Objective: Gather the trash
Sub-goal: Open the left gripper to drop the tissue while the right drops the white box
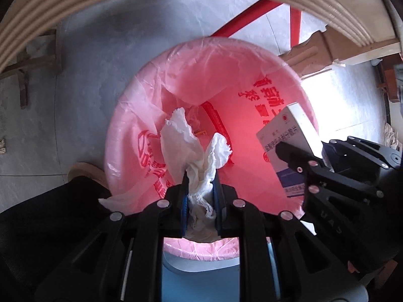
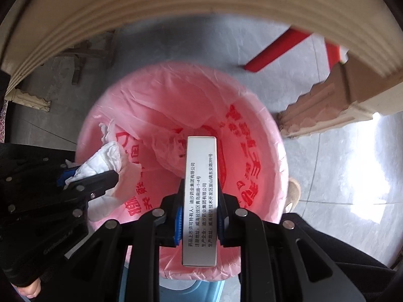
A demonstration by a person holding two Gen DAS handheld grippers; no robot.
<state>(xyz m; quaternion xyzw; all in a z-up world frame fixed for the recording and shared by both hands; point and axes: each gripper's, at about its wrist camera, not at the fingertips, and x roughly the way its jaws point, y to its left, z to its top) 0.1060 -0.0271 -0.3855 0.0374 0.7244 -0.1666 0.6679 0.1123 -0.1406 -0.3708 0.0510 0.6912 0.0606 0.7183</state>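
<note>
A trash bin lined with a pink plastic bag stands on the floor below both grippers. My left gripper is shut on a crumpled white tissue and holds it over the bin opening; the tissue also shows in the right wrist view. My right gripper is shut on a white medicine box with printed text, held over the bin. The box also shows in the left wrist view, with the right gripper at the bin's right side.
A beige ridged table edge arcs above the bin. A carved table leg stands to the right, a red frame behind. The floor is pale grey tile. The bin's blue body shows beneath the liner.
</note>
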